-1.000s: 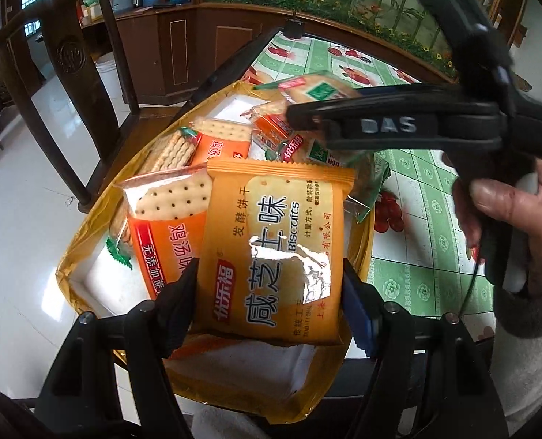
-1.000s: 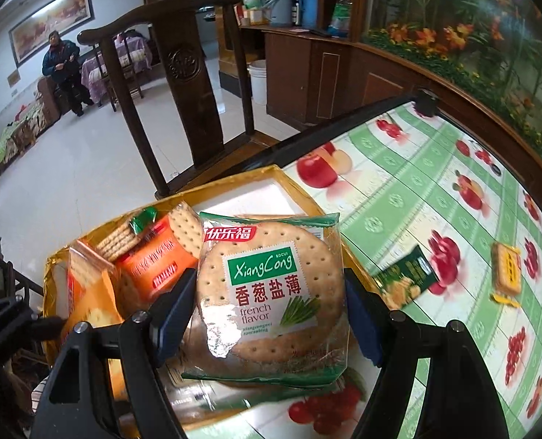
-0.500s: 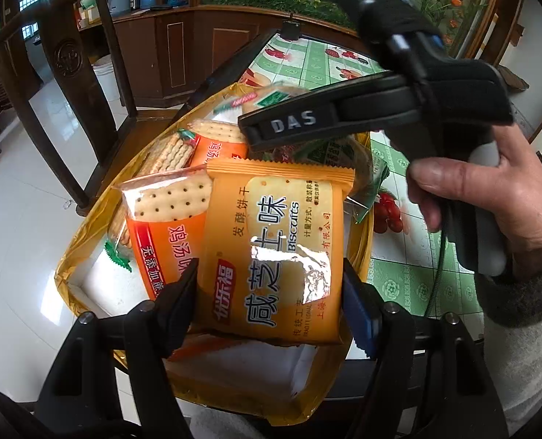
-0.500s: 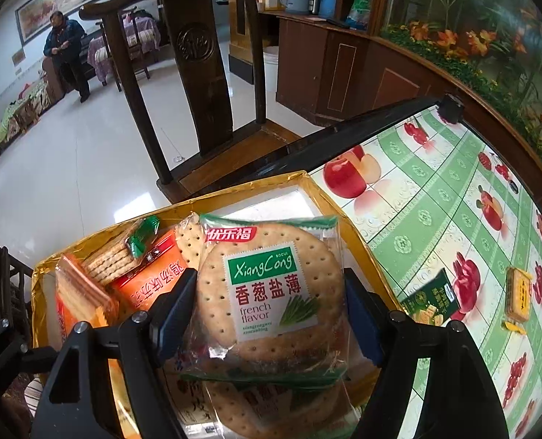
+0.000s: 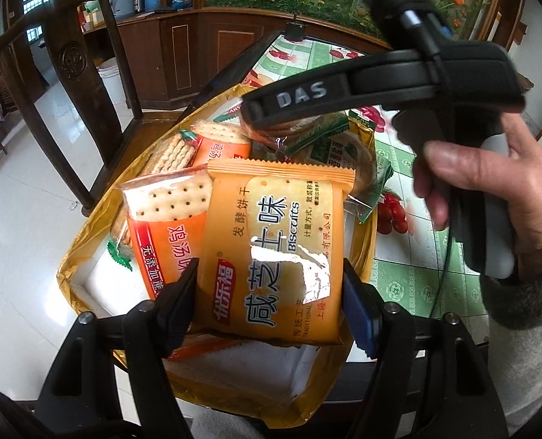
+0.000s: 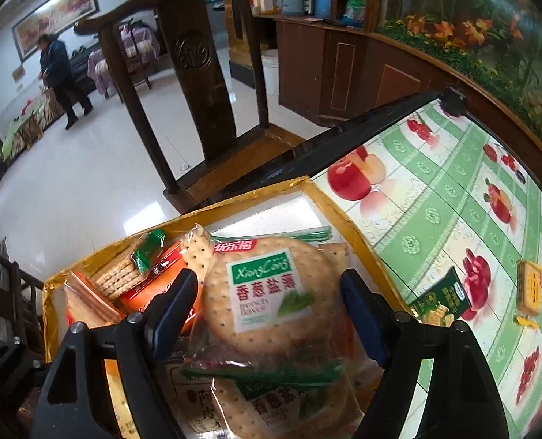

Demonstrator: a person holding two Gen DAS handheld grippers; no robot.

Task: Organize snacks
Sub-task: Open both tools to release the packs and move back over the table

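Close up, the left gripper (image 5: 271, 303) has its two fingers pressed on the sides of an orange biscuit pack (image 5: 276, 252). It holds the pack tight, just above a gold box (image 5: 88, 252) that sits at the near edge of the table (image 6: 454, 197).

The right gripper (image 6: 269, 311) looks closed on a round cracker pack (image 6: 267, 292) with a green and white label. The right finger touches the pack's edge. On the left finger I cannot quite tell if it touches. This pack is low over the box, on top of a second round cracker pack (image 6: 274, 398) that lies inside.

In the box beside them are more snacks. There is an orange and red cracker pack (image 5: 161, 226) with square crackers showing through, just left of the held orange pack. Behind it is a stack of ridged crackers (image 6: 119, 274) with a green wrapper end.

A bit farther, on the fruit tablecloth to the right of the box, lie a small dark green packet (image 6: 441, 298) and a small yellow packet (image 6: 529, 289), apart from each other.

In the left view the person's right hand (image 5: 497, 190) grips the right gripper's handle over the far side of the box.

Past the table stands a dark wooden chair (image 6: 194, 58). Far across the white floor, a person in a blue jacket (image 6: 59, 73) is bent over.
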